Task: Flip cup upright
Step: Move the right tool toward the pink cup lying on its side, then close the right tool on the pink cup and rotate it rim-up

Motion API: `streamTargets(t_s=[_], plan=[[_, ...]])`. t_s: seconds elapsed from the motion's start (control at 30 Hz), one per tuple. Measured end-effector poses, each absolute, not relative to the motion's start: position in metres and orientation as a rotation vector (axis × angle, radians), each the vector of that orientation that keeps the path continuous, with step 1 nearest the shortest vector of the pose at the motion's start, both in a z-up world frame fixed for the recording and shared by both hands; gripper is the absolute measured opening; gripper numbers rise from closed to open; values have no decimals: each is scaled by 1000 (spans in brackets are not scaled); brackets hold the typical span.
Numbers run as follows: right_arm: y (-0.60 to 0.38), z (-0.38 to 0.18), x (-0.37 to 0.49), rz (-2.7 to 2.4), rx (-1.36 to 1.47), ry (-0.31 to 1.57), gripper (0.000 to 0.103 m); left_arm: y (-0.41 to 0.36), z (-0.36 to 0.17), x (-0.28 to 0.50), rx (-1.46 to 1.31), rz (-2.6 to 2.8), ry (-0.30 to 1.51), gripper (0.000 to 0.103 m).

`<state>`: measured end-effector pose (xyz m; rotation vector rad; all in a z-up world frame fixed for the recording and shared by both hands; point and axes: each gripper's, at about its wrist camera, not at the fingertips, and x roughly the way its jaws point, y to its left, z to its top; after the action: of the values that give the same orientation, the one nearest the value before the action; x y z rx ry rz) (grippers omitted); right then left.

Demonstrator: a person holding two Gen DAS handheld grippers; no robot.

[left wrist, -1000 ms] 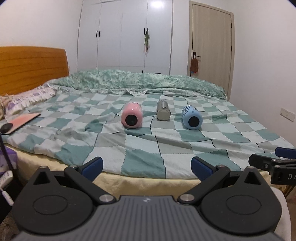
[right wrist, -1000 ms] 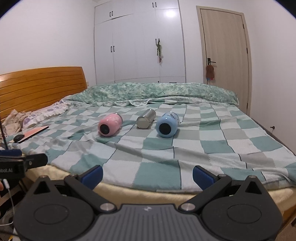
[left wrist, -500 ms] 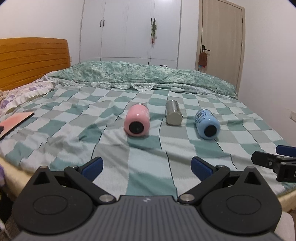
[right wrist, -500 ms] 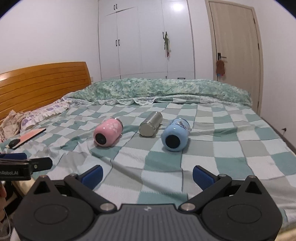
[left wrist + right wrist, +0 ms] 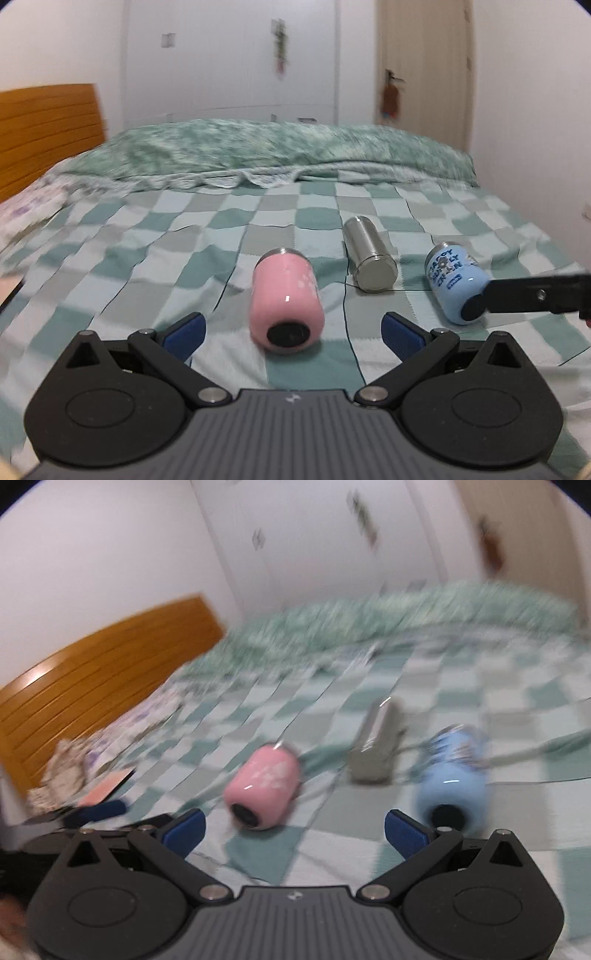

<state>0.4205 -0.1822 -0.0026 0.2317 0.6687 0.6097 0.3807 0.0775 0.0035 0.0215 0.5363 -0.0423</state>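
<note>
Three cups lie on their sides on the checked bedspread. A pink cup point(image 5: 284, 299) lies just ahead of my open left gripper point(image 5: 293, 338), its dark end toward me. A steel cup point(image 5: 369, 254) lies behind it to the right. A blue printed cup point(image 5: 452, 280) lies at the right, and a finger of the right gripper point(image 5: 535, 295) crosses in front of its near end. In the blurred right wrist view, the pink cup point(image 5: 264, 788), steel cup point(image 5: 378, 746) and blue cup point(image 5: 452, 779) lie ahead of my open right gripper point(image 5: 295, 829); the blue cup is by its right finger.
A green quilt point(image 5: 273, 147) is bunched across the far side of the bed. A wooden headboard point(image 5: 44, 129) stands at the left. A wardrobe and a door are behind. A pink flat object point(image 5: 107, 788) lies at the bed's left edge.
Both grippers have moved forward over the bed, much closer to the cups. The right gripper has tilted and its view is blurred. The cups lie where they were.
</note>
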Motion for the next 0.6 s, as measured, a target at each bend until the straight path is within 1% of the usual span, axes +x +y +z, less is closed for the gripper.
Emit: streamTargets(t_s=[0.17,0.2,0.27,0.37,0.43,0.53,0.6], plan=[[-144,-4,482,650,198,713,102,96,-12,447,-51,-152,632,103],[-136,-7,497,663,193,729,100,100,-16,461,-62,-177,654,103],[-122,-14,523,666,202,774,91,105,-24,485,-77,-212,685,103],[-104,-29,562,660,222,844,89,121,-41,516,-155,-225,747,102],[-94,-42,586,671,254,893,86,134,-53,535,-212,-248,798,96],[-80,-61,614,672,293,970,86,144,-68,556,-231,-283,848,90],[-69,-72,626,681,304,1007,85,147,-77,568,-237,-312,894,90]])
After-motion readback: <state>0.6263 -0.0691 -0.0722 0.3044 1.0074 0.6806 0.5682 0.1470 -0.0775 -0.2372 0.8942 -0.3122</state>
